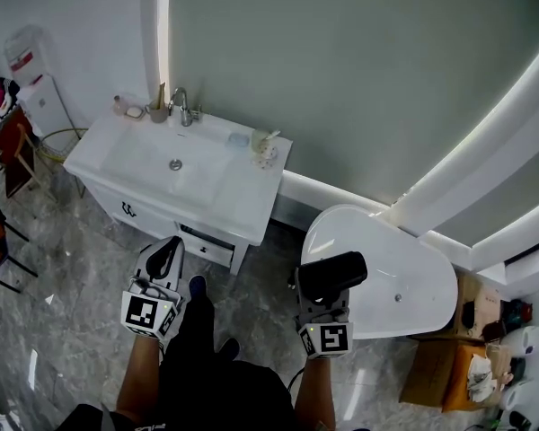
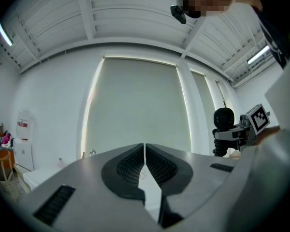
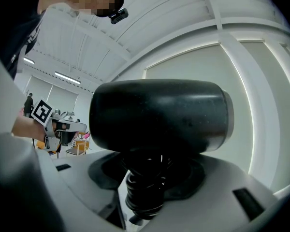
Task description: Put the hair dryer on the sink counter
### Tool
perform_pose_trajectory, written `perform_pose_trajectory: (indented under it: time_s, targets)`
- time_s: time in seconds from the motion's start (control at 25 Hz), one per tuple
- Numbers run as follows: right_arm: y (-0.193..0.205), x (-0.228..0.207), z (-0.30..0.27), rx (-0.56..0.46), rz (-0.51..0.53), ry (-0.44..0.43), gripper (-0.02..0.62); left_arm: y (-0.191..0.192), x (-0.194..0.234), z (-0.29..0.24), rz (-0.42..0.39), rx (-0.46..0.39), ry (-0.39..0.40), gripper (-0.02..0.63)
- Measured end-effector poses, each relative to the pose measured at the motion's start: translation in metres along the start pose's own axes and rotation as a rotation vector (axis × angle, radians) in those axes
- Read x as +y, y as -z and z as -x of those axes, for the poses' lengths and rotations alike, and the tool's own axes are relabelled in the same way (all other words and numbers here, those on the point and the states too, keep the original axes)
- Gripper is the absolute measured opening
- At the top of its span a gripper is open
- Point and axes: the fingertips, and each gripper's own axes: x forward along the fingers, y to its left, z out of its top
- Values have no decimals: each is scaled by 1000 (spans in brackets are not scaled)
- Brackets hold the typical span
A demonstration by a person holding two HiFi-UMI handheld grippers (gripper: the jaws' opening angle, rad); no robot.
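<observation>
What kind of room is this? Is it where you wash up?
It looks like a bathroom. A white sink counter with a faucet stands against the wall, and a white bathtub sits to its right. The black hair dryer fits that too.

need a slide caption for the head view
Right gripper holds a black hair dryer, left gripper shut and empty, sink counter ahead.

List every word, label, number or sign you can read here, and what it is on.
No text reads clearly.
Dark mark on the vanity front: too small to read.
Red label on the white dispenser: too small to read.
</observation>
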Motion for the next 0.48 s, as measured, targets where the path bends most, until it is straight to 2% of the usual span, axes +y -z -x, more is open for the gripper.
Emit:
perform_pose_trajectory:
  time_s: [0.2, 0.48]
  targets:
    - [8, -5, -32, 20, 21, 8, 219, 5, 18, -33, 8, -15, 12, 34]
    - [20, -23, -106, 33, 27, 44, 219, 21, 55, -102, 11, -11, 40, 34]
